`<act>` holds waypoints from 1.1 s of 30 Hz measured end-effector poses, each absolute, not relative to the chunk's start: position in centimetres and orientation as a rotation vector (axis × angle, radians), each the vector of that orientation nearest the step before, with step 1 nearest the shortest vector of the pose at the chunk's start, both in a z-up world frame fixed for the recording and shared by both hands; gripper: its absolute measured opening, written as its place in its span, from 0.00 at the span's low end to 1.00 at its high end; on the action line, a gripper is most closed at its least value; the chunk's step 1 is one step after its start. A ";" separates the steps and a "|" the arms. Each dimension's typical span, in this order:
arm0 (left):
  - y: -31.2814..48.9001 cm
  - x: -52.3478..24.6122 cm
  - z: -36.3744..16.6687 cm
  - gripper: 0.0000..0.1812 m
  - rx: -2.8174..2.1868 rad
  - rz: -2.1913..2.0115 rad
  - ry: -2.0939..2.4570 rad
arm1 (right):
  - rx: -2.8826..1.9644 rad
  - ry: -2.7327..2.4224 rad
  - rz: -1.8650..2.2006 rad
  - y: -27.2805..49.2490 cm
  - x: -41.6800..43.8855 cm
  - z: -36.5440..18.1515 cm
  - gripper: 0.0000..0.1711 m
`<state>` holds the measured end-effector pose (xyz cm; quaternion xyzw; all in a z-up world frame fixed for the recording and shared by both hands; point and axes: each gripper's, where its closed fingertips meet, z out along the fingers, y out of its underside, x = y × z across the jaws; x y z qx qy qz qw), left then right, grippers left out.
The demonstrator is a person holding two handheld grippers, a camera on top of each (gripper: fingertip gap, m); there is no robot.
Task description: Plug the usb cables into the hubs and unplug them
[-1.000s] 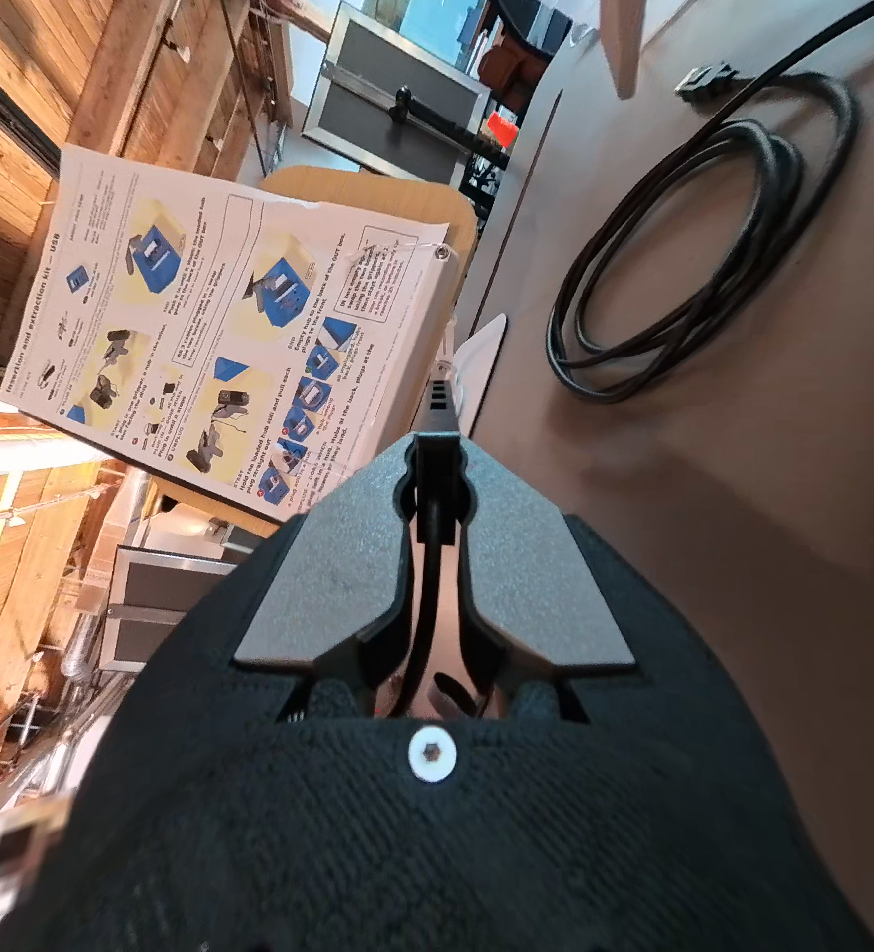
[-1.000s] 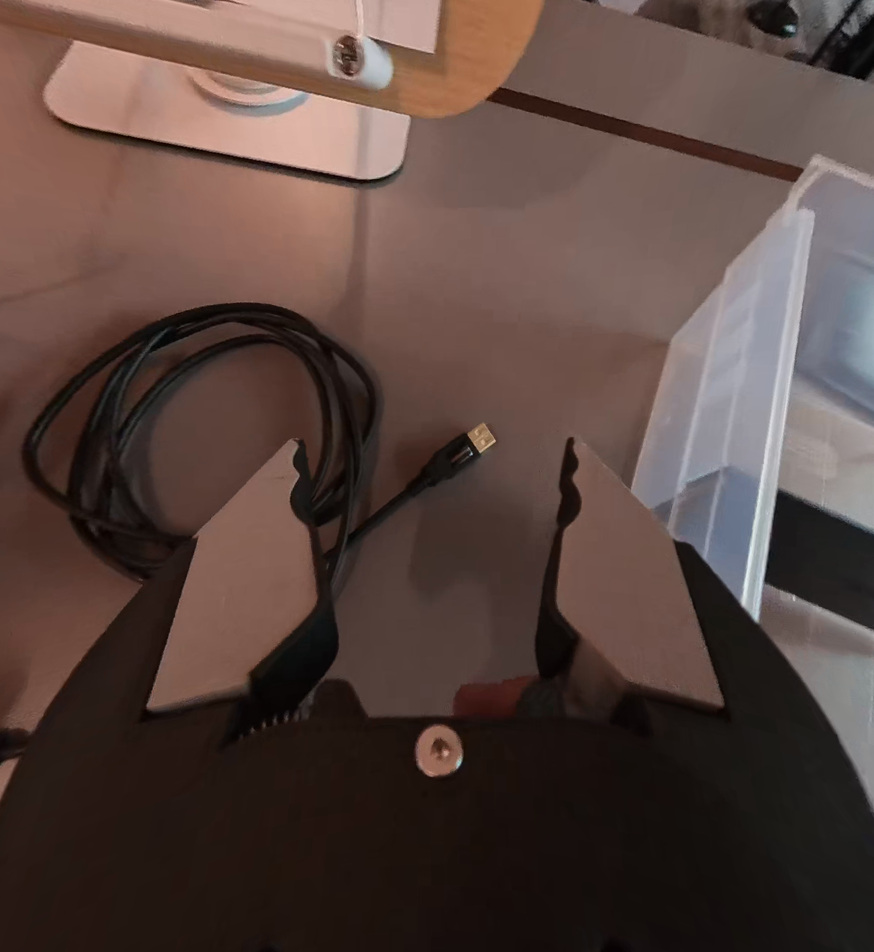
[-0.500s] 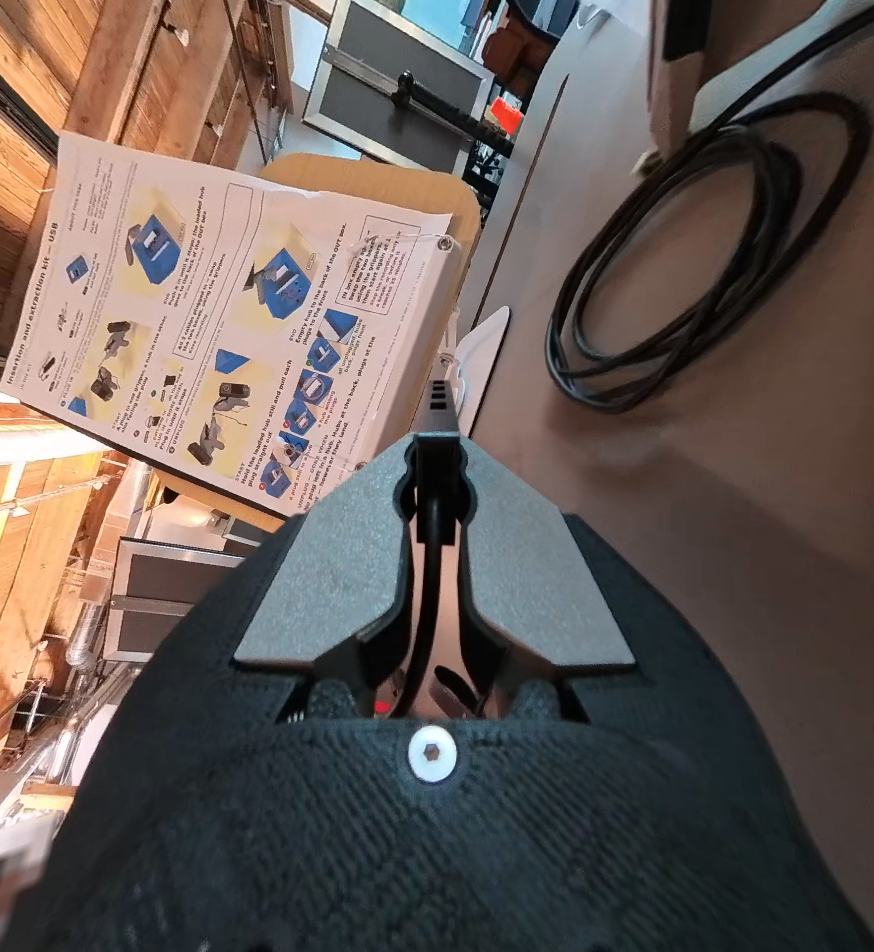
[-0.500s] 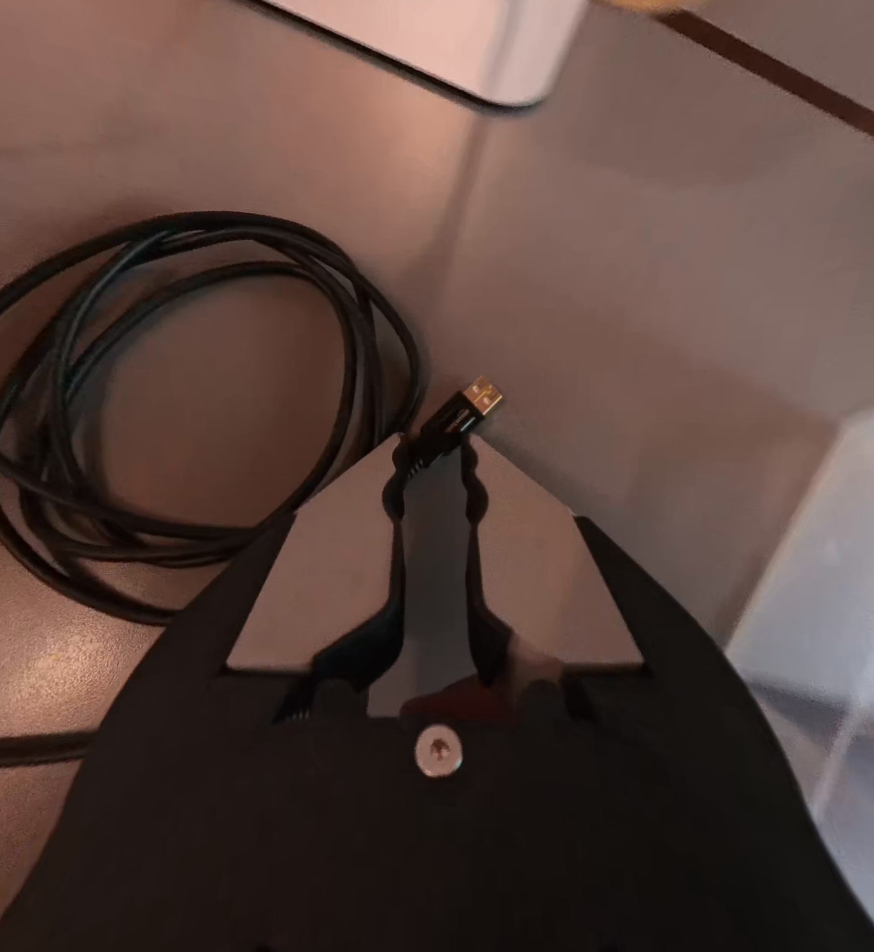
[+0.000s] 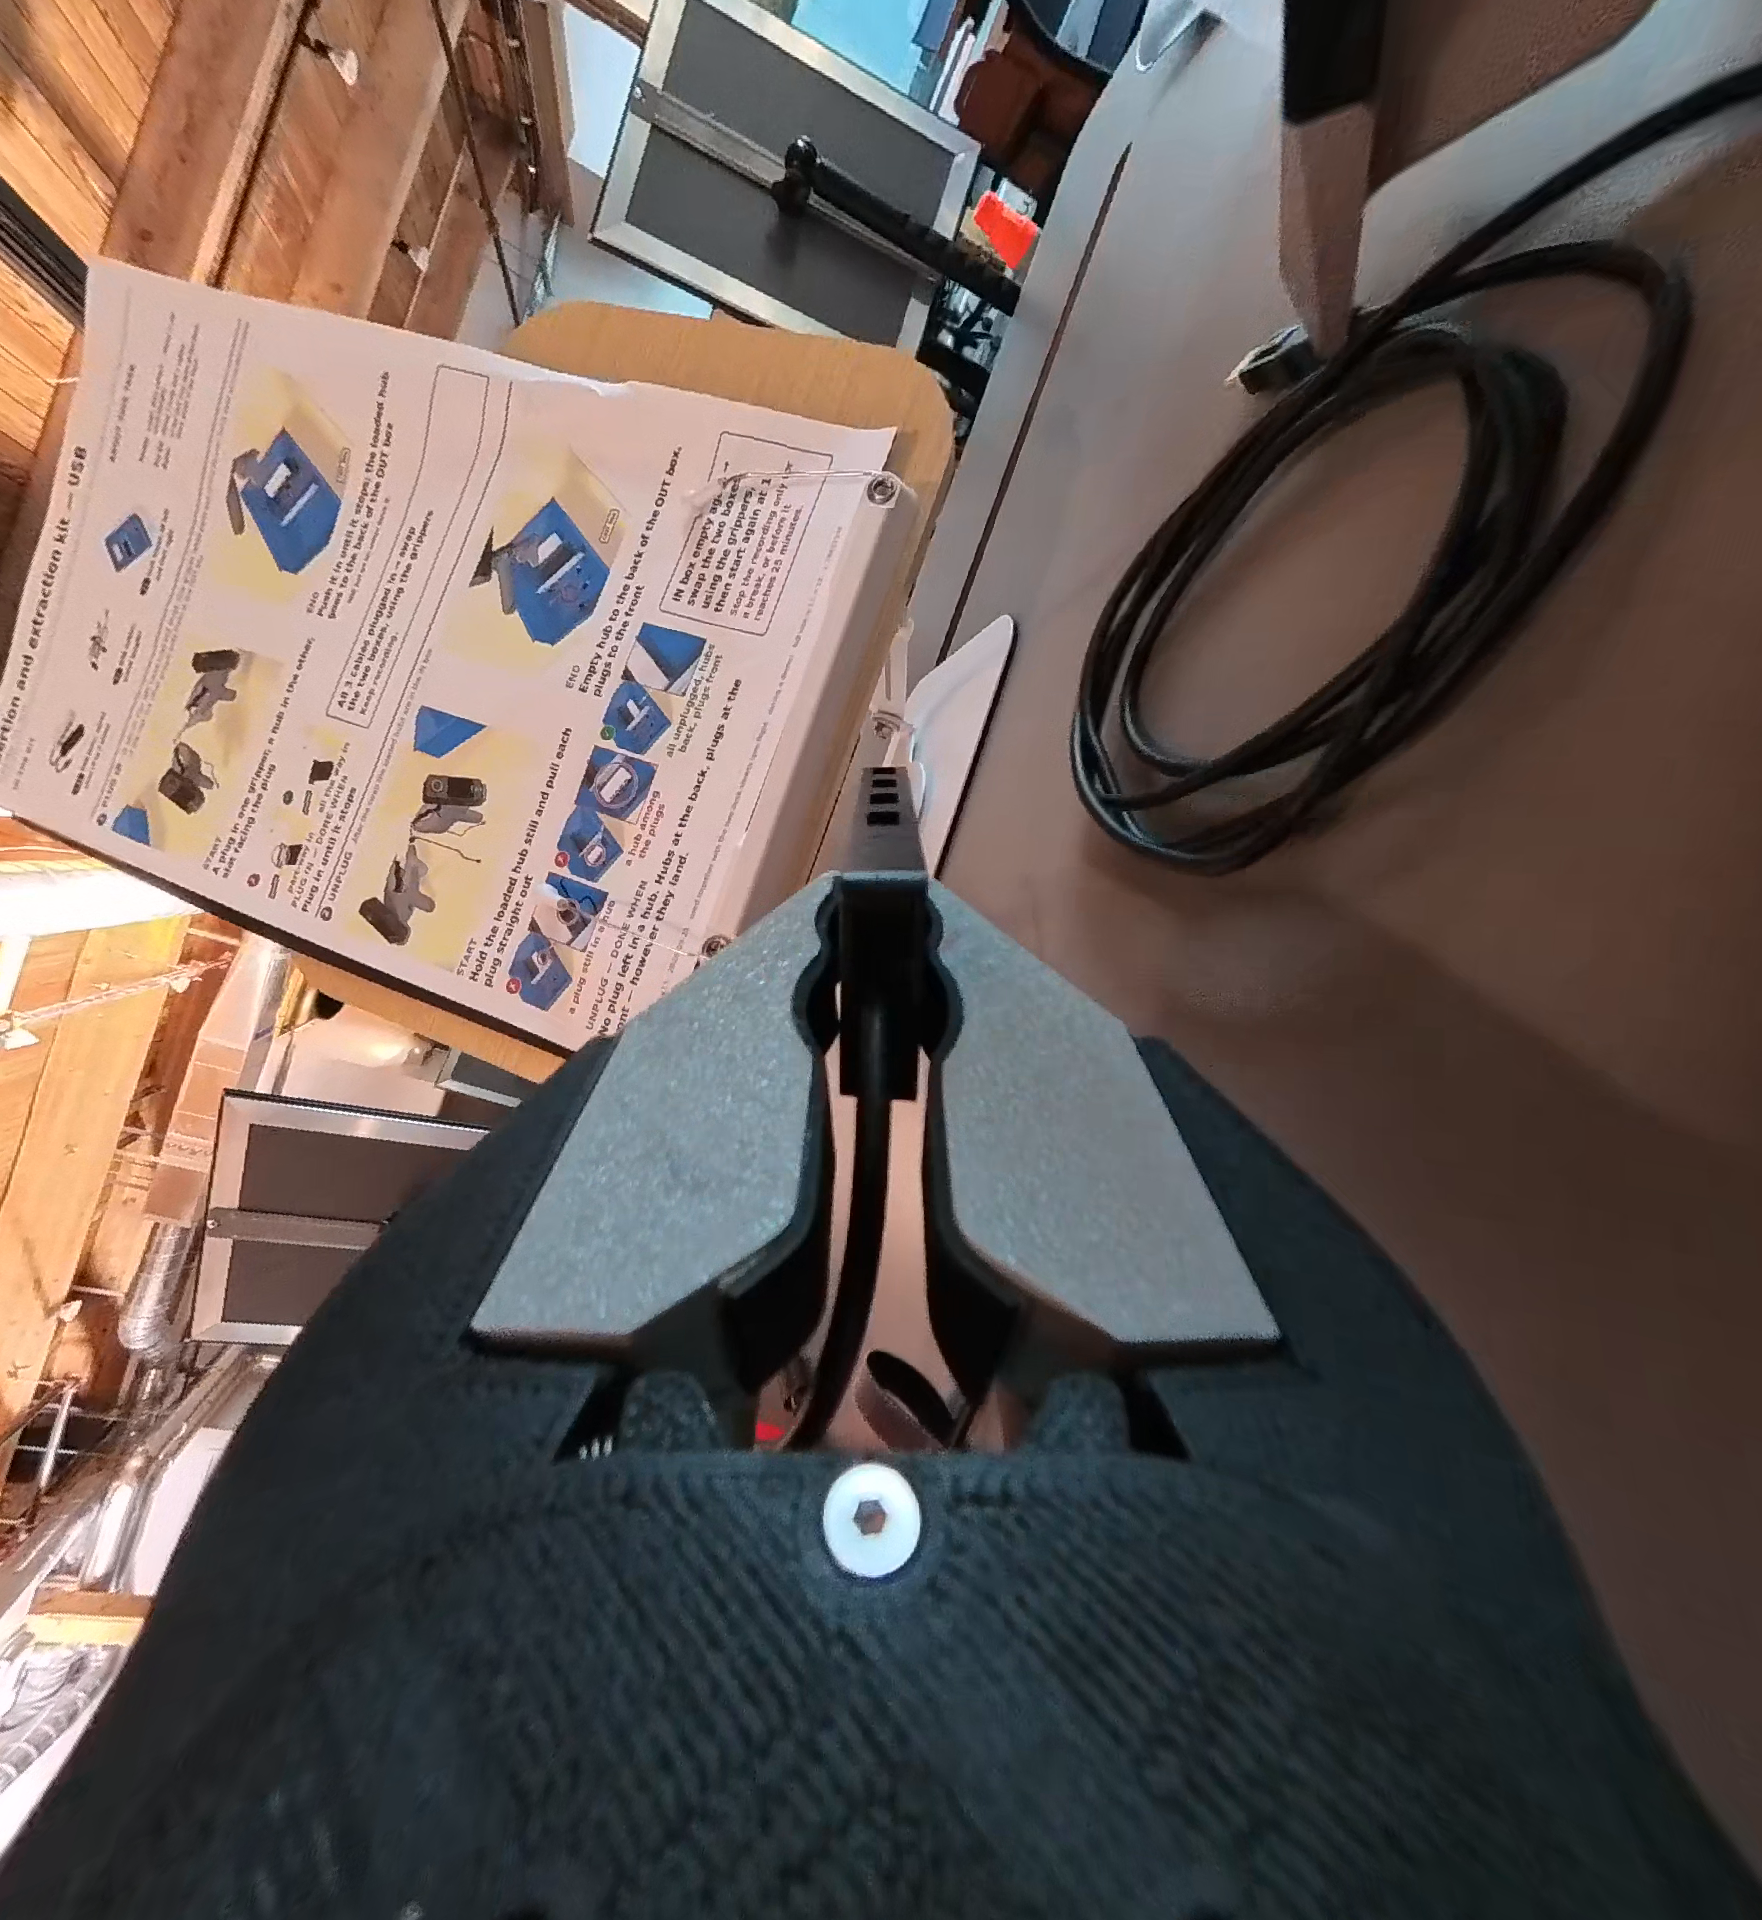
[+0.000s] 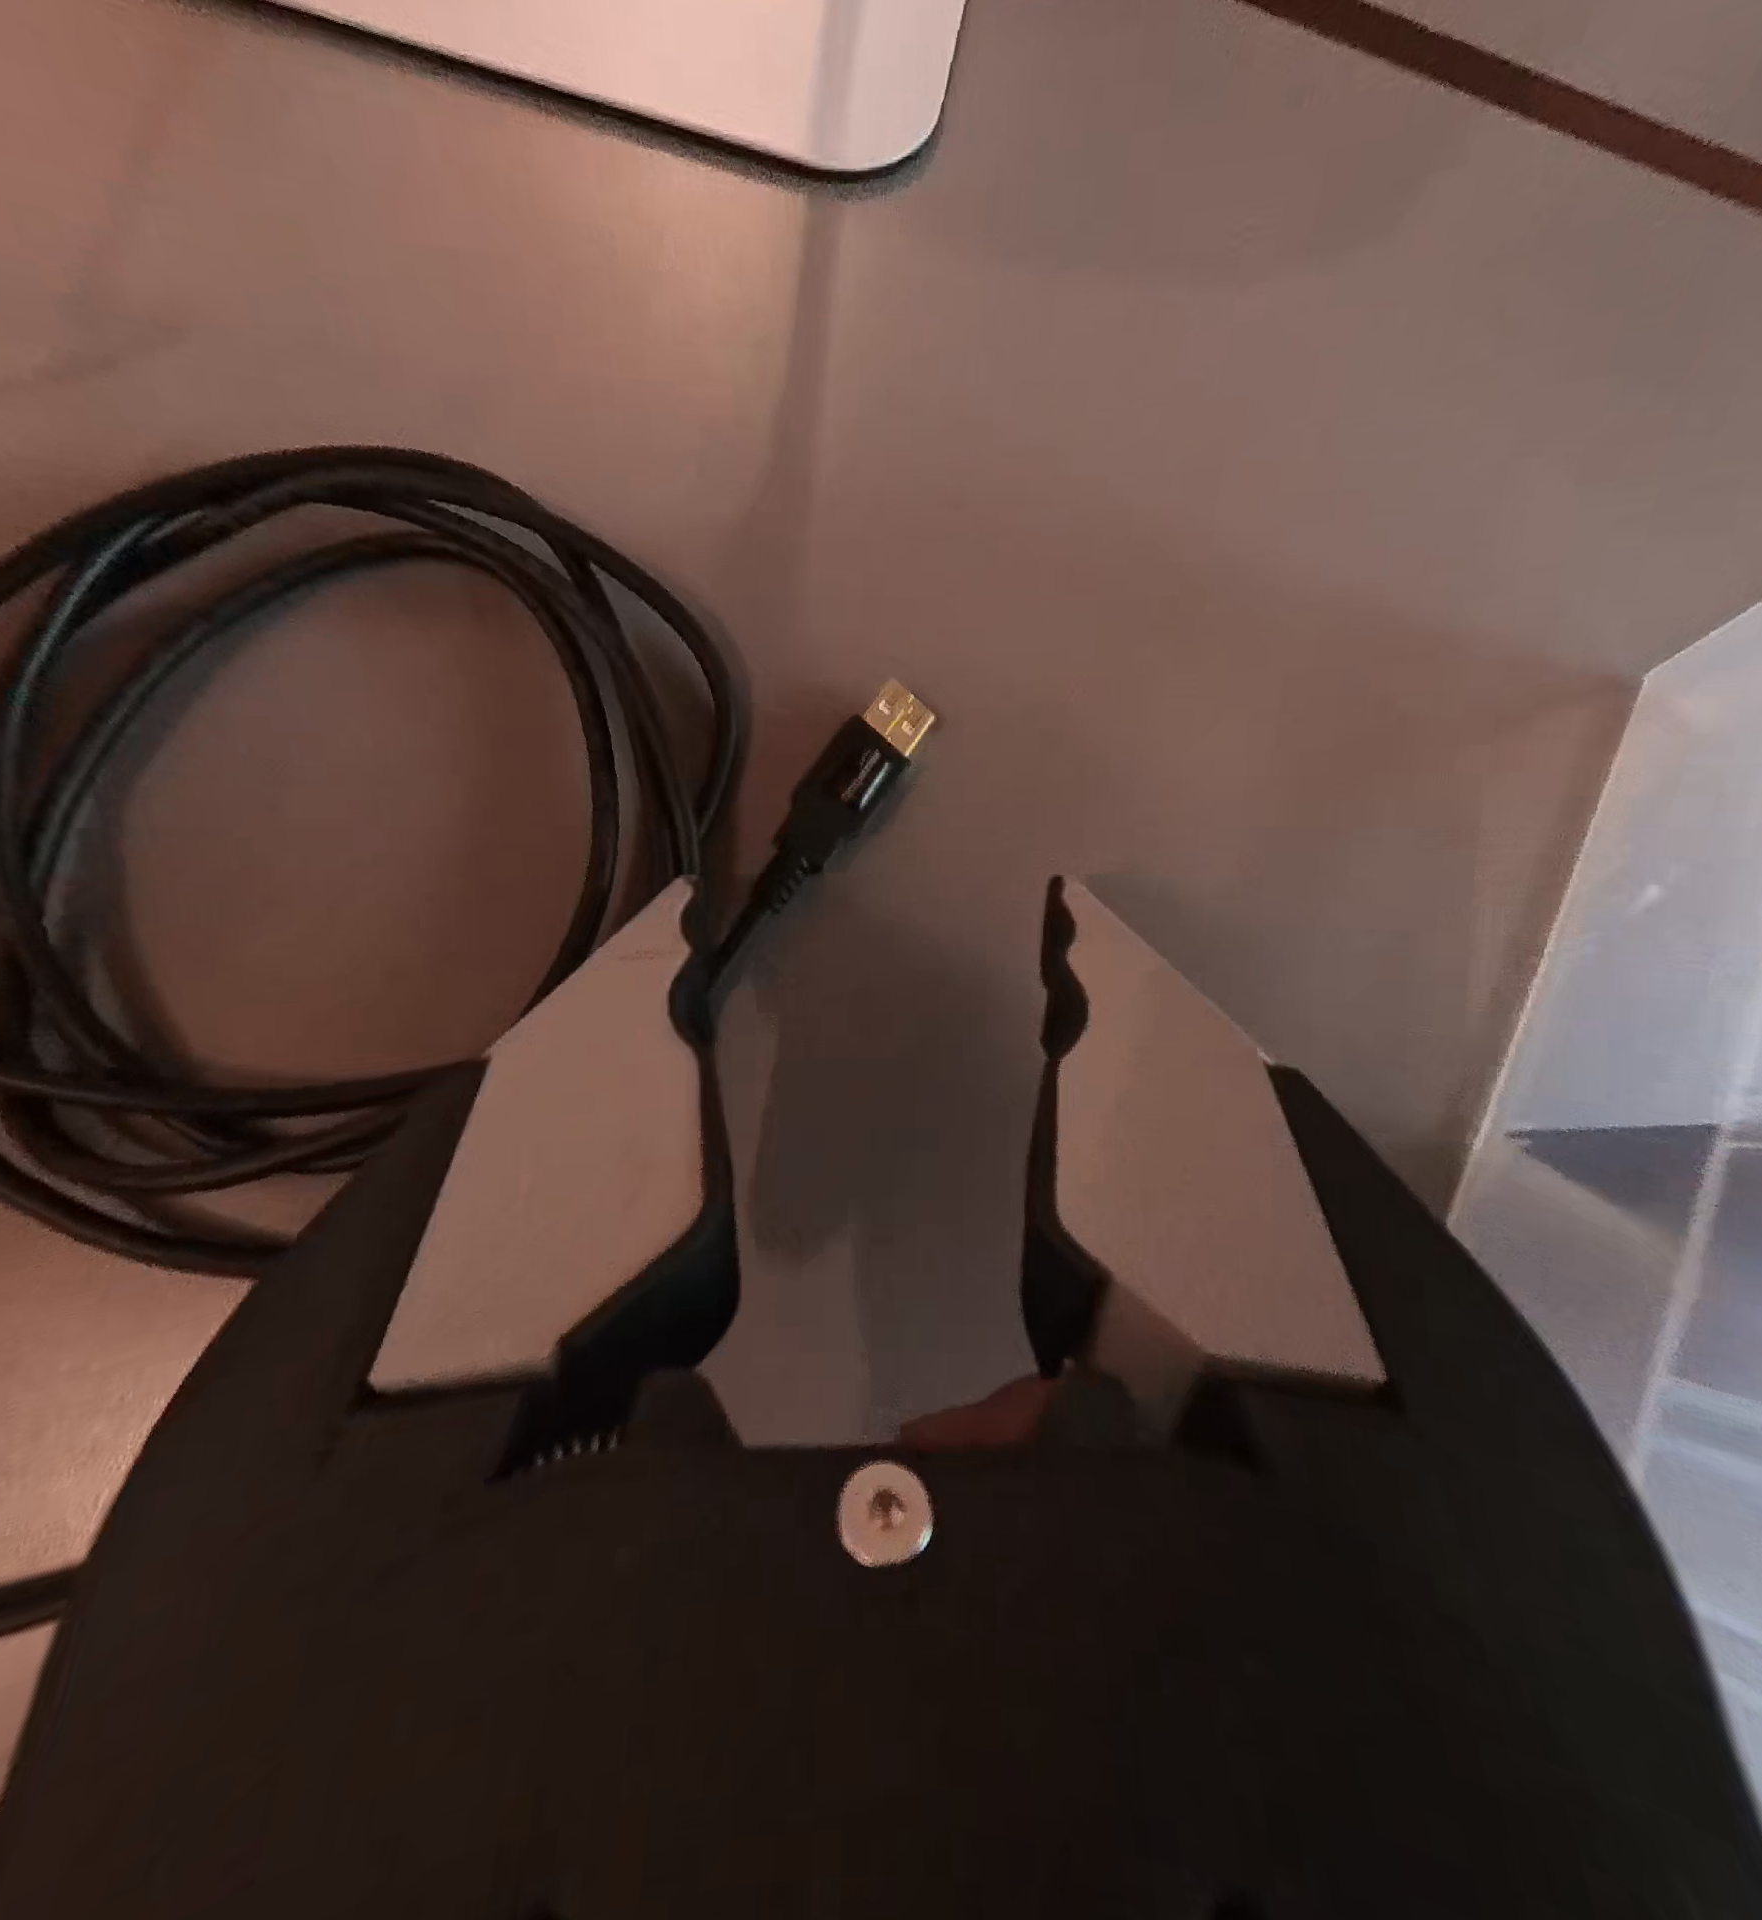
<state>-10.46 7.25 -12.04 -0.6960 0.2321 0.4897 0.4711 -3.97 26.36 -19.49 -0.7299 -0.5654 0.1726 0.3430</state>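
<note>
My left gripper is shut on a slim black hub that sticks out past the fingertips, slots facing up. Its cable runs back between the fingers. My right gripper is open and empty, low over the table. A black USB plug with a gold tip lies on the table just ahead of its left fingertip. The plug's cable lies in a coil to the left. In the left wrist view the coil and plug lie at the upper right, under a finger of the right gripper.
A clear plastic box stands close on the right of the right gripper. A white stand base sits at the table's far side and carries a wooden board with a printed instruction sheet. The brown table lies under everything.
My right gripper moved down to the plug, narrowed its fingers at the plug's boot, then opened again; the plug lies on the table. My left gripper has kept still with the hub.
</note>
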 end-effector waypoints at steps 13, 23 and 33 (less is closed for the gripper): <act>7.4 -10.5 -12.3 0.05 -1.701 1.246 0.580 | -1.354 -1.622 1.054 22.2 -6.3 -10.7 0.08; 6.5 -10.3 -8.6 0.05 -1.545 1.320 0.470 | -0.670 -1.879 1.046 13.4 0.3 -1.5 0.07; 6.5 -9.3 -8.7 0.05 -1.515 1.335 0.518 | -0.679 -2.017 1.092 10.0 -2.4 -7.7 0.05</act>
